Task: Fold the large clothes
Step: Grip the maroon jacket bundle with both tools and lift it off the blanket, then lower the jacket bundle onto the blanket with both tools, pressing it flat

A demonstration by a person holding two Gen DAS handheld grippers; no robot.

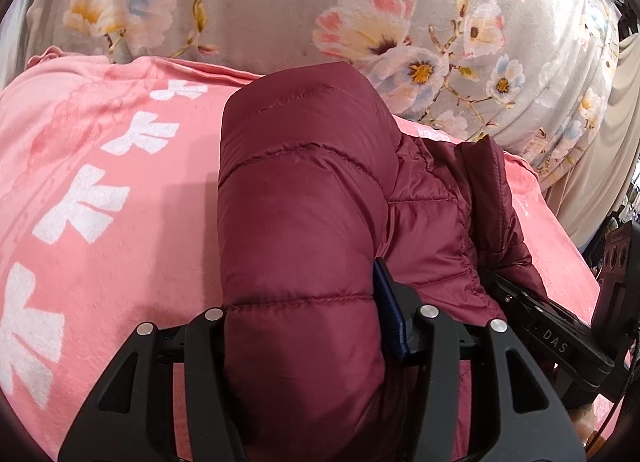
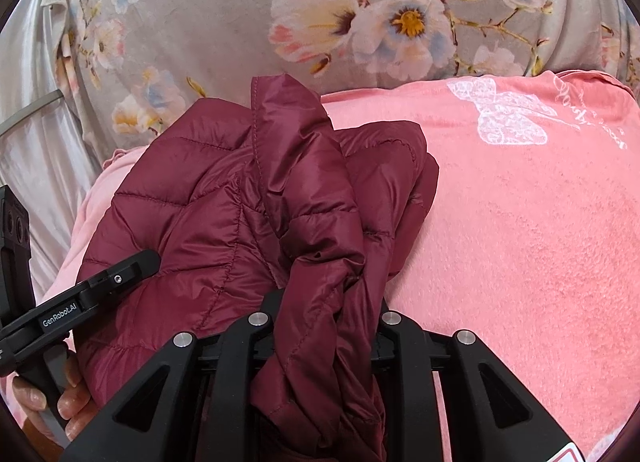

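We see the maroon quilted puffer jacket (image 1: 304, 198) bunched on a pink fleece blanket (image 1: 100, 190), with a grey floral bedsheet (image 1: 260, 2) behind. The left gripper (image 1: 308, 326) is clamped on 1 padded fold, which blocks our forward view. The right gripper (image 2: 324, 326) pinches a gathered, twisted section; a white butterfly print (image 2: 508, 114) lies to its right.

Both wrist views close, facing forward, sharing jacket (image 1: 300, 202)

Jacket (image 1: 304, 198) on blanket (image 1: 120, 190), floral sheet (image 1: 280, 2) behind, both grippers beside jacket
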